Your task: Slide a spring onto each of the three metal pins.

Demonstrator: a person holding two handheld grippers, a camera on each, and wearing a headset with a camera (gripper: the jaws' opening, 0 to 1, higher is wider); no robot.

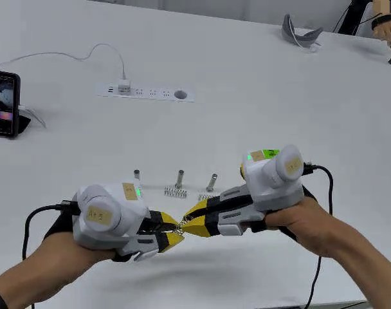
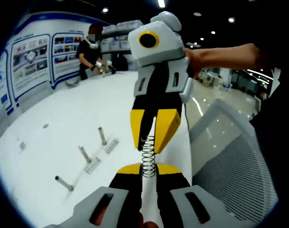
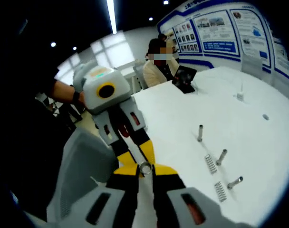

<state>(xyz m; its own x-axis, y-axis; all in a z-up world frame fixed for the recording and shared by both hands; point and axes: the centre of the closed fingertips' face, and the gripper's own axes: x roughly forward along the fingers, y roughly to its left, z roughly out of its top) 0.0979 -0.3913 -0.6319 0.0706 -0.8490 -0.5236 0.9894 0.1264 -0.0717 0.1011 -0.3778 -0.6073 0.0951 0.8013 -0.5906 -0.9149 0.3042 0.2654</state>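
Three upright metal pins (image 1: 137,174) (image 1: 179,178) (image 1: 212,181) stand in a row on the white table (image 1: 260,96), all bare. Two loose springs (image 1: 175,192) (image 1: 205,197) lie just in front of them. Nearer me, my left gripper (image 1: 172,232) and right gripper (image 1: 188,223) point tip to tip above the table. A third spring (image 1: 180,224) bridges the two tips. In the left gripper view this spring (image 2: 148,157) runs from my own yellow tips (image 2: 147,169) into the right gripper's jaws. The right gripper view shows its round end (image 3: 145,167) at the tips.
A white power strip (image 1: 146,93) with a plugged charger lies behind the pins. A dark phone on a stand (image 1: 2,103) sits at the left edge, and a grey object (image 1: 301,33) at the far right. A person's hand (image 1: 385,26) works at the far corner.
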